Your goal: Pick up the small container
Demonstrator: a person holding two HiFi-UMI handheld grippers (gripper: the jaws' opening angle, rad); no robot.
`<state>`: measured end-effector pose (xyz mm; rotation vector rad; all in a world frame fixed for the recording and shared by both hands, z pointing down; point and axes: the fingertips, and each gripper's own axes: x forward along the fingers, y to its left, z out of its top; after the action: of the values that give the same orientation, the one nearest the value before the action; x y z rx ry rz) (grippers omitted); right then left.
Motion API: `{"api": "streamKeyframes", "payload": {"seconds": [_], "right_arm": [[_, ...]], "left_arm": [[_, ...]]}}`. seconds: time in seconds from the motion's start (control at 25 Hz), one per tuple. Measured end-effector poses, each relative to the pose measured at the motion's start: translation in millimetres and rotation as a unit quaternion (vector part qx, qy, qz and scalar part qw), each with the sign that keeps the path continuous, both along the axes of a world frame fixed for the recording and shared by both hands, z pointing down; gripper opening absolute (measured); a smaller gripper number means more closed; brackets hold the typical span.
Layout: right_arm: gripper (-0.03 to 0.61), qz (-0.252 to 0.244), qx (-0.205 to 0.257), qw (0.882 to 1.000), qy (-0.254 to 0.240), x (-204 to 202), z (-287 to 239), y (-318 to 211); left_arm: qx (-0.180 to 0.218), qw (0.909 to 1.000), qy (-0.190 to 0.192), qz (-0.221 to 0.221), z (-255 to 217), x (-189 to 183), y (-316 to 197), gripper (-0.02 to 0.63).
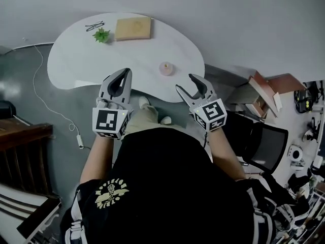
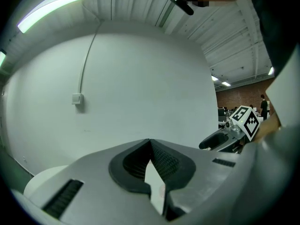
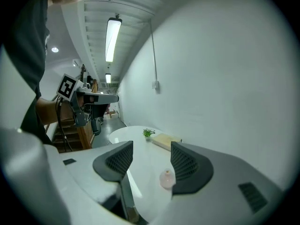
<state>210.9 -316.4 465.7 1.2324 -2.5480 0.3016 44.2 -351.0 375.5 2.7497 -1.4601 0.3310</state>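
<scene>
The small container (image 1: 166, 68) is a pale pink lidded pot on the white table (image 1: 76, 60), near its front right edge. In the right gripper view the small container (image 3: 166, 178) shows between the jaws, well ahead of them. My right gripper (image 1: 190, 86) hovers open just in front of the table edge, a little right of the pot. My left gripper (image 1: 122, 78) is held over the table's near edge, shut with nothing in it. In its own view the left gripper (image 2: 150, 149) points up at the wall.
At the table's far side lie a tan book (image 1: 133, 28), a small green plant (image 1: 102, 35) and a pair of glasses (image 1: 94, 26). A white cable (image 1: 45, 103) runs over the floor at the left. A black chair (image 1: 264, 144) and cluttered shelves stand at the right.
</scene>
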Motion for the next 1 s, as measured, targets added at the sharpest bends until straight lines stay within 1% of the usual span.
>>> {"api": "streamKeyframes", "payload": {"seconds": [0.16,0.32,0.44,0.64,0.76,0.92,1.0], "right_arm": [[0.261,-0.017,-0.019,1.0,0.012,-11,32,-17],[0.261,-0.031,-0.045,0.998,0.016,-19,65,-39],[0.261,-0.025,-0.073,0.997,0.009,-20,95,-59],[0.261,-0.015,-0.103,0.994,0.016,-20,137,-80],[0.261,-0.015,-0.115,0.993,0.027,-23,158,-93],[0.257,-0.029,-0.128,0.99,0.058,-32,190,-109],[0.244,-0.034,-0.129,0.988,0.075,-35,205,-113]], "left_arm": [[-0.01,0.9998,0.001,-0.016,13,-12,-11,0.02],[-0.012,0.9999,0.002,-0.012,18,-13,-33,0.02],[-0.015,0.9998,0.005,-0.008,21,-13,-55,0.02],[-0.027,0.9995,0.001,0.016,33,-3,-85,0.02],[-0.039,0.999,-0.001,0.023,42,-1,-104,0.02],[-0.051,0.9979,-0.009,0.039,54,8,-124,0.02],[-0.058,0.9968,-0.014,0.052,61,15,-127,0.02]]}}
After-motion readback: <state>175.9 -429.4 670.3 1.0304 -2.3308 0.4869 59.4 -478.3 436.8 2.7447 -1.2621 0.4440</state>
